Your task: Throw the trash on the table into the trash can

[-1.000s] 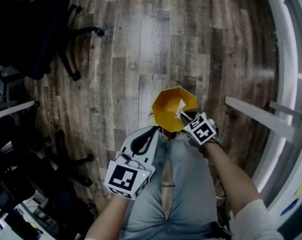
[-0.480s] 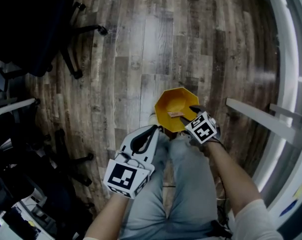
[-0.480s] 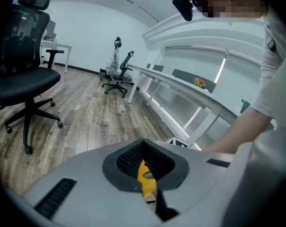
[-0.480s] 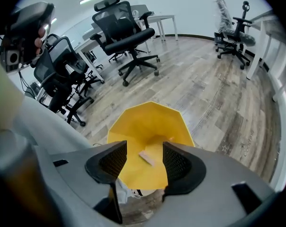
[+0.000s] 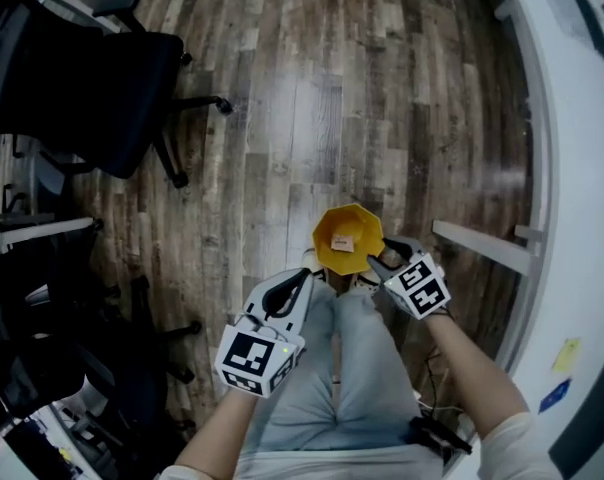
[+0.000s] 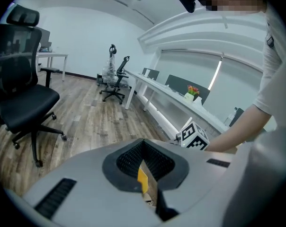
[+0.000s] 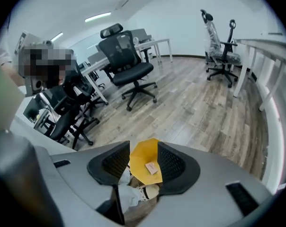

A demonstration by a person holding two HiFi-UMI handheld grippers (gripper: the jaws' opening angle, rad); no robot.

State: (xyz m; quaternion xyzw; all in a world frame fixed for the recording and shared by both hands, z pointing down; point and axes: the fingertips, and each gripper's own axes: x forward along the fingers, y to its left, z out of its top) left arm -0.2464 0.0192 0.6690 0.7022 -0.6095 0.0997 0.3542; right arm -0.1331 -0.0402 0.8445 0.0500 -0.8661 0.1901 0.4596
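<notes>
ceiling strips light evenly; pale glare sits on the floor beyond the fingers; edges bow, darkening.

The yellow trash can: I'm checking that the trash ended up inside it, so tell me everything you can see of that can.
The trash can is a small, bright yellow bin, plastic by its look, with a roughly octagonal rim and an open top without a lid. It stands upright on the wood-plank floor, just ahead of the person's shoe; whether they touch cannot be told. Its smooth inside is bare except for one small tan rectangular piece lying flat on the bottom.
</notes>
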